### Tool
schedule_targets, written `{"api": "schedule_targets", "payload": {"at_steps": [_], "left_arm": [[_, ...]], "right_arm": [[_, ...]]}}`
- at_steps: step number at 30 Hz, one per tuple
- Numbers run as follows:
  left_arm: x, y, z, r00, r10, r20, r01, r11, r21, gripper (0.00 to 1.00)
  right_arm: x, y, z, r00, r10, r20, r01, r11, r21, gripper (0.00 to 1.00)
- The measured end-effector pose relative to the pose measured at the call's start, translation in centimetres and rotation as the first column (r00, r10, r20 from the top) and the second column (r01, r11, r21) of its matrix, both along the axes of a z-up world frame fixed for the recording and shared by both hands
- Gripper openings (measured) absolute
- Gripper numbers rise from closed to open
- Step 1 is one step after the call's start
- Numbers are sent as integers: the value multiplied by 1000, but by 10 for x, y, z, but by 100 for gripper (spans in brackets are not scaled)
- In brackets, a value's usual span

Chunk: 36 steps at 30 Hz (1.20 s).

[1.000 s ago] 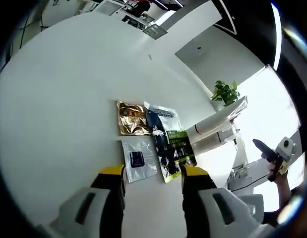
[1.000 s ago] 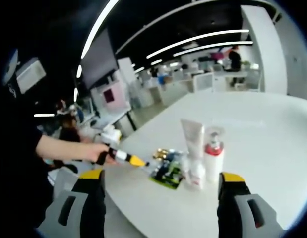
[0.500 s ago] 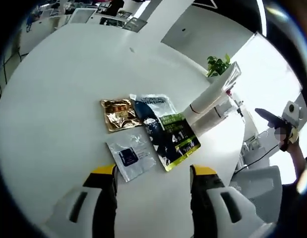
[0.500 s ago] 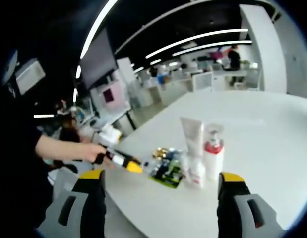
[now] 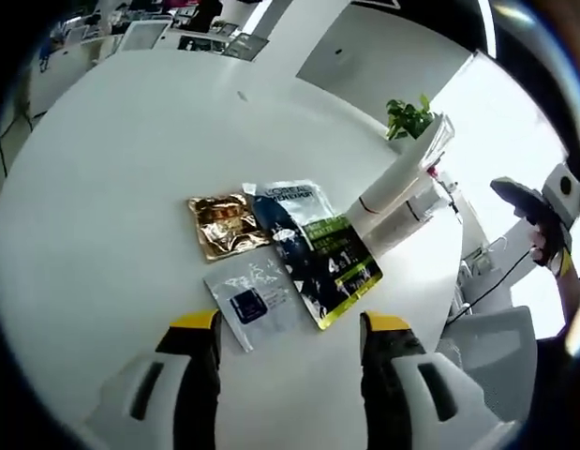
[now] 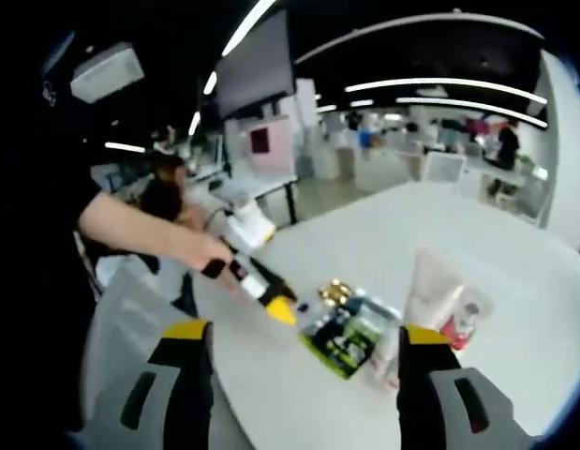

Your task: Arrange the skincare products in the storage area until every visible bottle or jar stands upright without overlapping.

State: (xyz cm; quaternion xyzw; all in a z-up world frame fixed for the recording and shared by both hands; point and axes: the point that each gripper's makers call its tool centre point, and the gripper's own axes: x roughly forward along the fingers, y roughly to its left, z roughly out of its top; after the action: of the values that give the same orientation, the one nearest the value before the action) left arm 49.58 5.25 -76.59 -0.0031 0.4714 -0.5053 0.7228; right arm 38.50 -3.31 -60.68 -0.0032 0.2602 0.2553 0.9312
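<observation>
White table w/ three flat sachets, upright tube beside, both claws released, nothing gripped

Three sachets flat on table, tube and bottle just beside

Blue-green sachet, ahead of the left jaws: "L'ORÉAL" on its far, white end; "4" and "1" in big white print on the green part nearer the jaws.
Gold sachet, beside it: print too small to read.
Clear sachet, nearest the jaws: dark label, unreadable.
Tube, right gripper view: no legible print.
</observation>
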Motion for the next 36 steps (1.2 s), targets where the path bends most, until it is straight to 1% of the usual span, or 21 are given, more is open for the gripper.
{"api": "schedule_targets", "payload": {"at_steps": [5, 13, 25, 31, 33, 36], "left_arm": [[6, -3, -1, 1000, -2, -1, 2, 1000, -8, 54], [12, -7, 0, 1000, -8, 6, 8, 1000, -9, 54], [18, -13, 1, 1000, -25, 14, 25, 1000, -2, 54], [19, -12, 3, 1000, -22, 18, 22, 1000, 0, 54], [17, -9, 4, 1000, -25, 18, 25, 1000, -2, 56], [14, -3, 7, 1000, -26, 13, 26, 1000, -1, 61]], "right_arm": [[-5, 1, -7, 1000, 6, -22, -6, 1000, 6, 82], [-12, -8, -14, 999, -30, -46, 31, 999, 23, 82], [-15, -10, -16, 997, -43, -57, 44, 999, 28, 82], [-16, -11, -17, 997, -49, -60, 50, 998, 28, 83], [-16, -12, -18, 997, -49, -64, 51, 998, 28, 83], [-17, -13, -21, 996, -52, -74, 54, 998, 27, 84]]}}
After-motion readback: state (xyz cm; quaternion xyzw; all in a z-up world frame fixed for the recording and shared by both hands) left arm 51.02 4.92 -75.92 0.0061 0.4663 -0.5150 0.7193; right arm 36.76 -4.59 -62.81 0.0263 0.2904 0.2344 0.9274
